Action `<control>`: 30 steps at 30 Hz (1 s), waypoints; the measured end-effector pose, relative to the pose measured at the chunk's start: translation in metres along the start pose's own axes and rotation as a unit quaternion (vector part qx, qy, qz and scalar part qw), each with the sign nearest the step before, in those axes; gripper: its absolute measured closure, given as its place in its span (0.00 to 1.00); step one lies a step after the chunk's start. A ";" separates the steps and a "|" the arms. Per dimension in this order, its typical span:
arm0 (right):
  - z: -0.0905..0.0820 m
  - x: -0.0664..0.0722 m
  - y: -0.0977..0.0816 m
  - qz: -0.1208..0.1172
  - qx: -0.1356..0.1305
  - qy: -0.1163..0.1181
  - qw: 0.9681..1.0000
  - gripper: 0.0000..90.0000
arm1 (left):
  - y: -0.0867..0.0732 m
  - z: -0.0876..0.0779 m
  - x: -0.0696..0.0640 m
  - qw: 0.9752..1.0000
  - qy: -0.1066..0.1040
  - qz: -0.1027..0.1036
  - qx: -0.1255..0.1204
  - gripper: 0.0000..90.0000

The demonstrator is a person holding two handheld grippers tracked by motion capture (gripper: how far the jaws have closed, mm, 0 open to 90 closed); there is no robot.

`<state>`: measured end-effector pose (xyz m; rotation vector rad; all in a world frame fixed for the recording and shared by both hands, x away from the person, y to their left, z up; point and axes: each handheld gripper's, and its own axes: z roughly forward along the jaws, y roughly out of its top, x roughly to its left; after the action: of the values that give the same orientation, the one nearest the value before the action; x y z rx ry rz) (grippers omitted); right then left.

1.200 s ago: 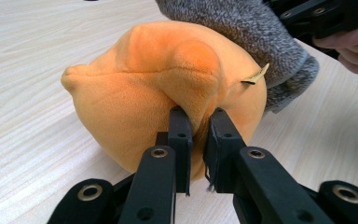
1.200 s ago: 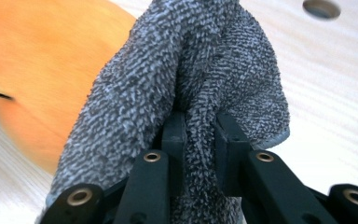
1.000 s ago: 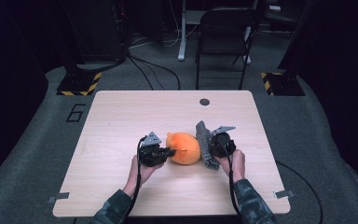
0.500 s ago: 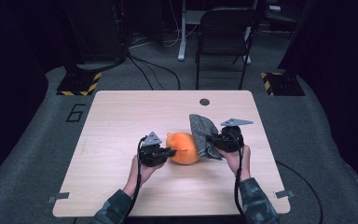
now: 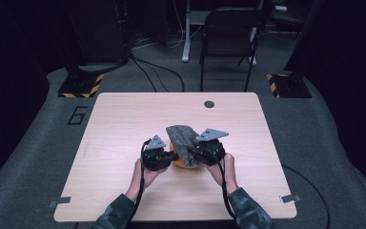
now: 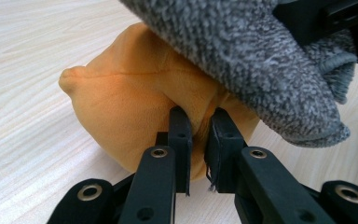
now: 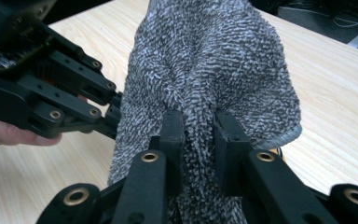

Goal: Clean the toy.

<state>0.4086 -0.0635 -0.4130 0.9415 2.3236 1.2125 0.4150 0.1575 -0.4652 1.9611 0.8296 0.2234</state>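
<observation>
Left gripper [image 6: 198, 135]: jaws together on a pinched fold of the orange plush item [image 6: 135, 112], low on its near side. Left hand [image 5: 140, 171] behind it, at the near middle of the worktop [image 5: 119, 114].

Right gripper [image 7: 199, 135]: jaws clamped on a bunched fold of the grey terry cloth [image 7: 205, 60]. Right hand [image 5: 221, 169] just right of the left, wrists well apart.

Orange plush item: resting on the worktop between the two grippers, mostly covered from above in the high view, a sliver visible at [image 5: 177, 161].

Grey terry cloth: draped over the top of the orange plush item, touching it, raised at the right gripper end, far edge pointing away from the person. Hemmed edge hanging free beside the plush in the left gripper view.

Other features: round dark grommet [image 5: 209, 104] near the far edge of the worktop; chair [image 5: 228, 38] beyond it on the floor.
</observation>
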 end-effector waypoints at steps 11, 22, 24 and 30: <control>0.000 -0.030 -0.014 0.017 0.032 -0.046 0.998 0.84 | 0.000 0.000 0.001 1.000 -0.001 0.002 0.004 0.90; 0.014 -0.059 -0.036 0.066 0.073 -0.056 0.994 0.84 | 0.000 0.000 0.001 1.000 0.013 0.000 0.005 0.90; 0.016 -0.062 -0.039 0.075 0.081 -0.060 0.992 0.84 | 0.000 0.000 0.002 1.000 0.015 -0.005 0.003 0.90; 0.026 -0.072 -0.049 0.071 0.128 -0.074 0.986 0.84 | -0.001 0.000 0.003 1.000 0.026 -0.003 0.004 0.90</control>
<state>0.4560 -0.1188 -0.4683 1.2586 2.3629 0.8711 0.4168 0.1597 -0.4664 1.9666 0.8711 0.2679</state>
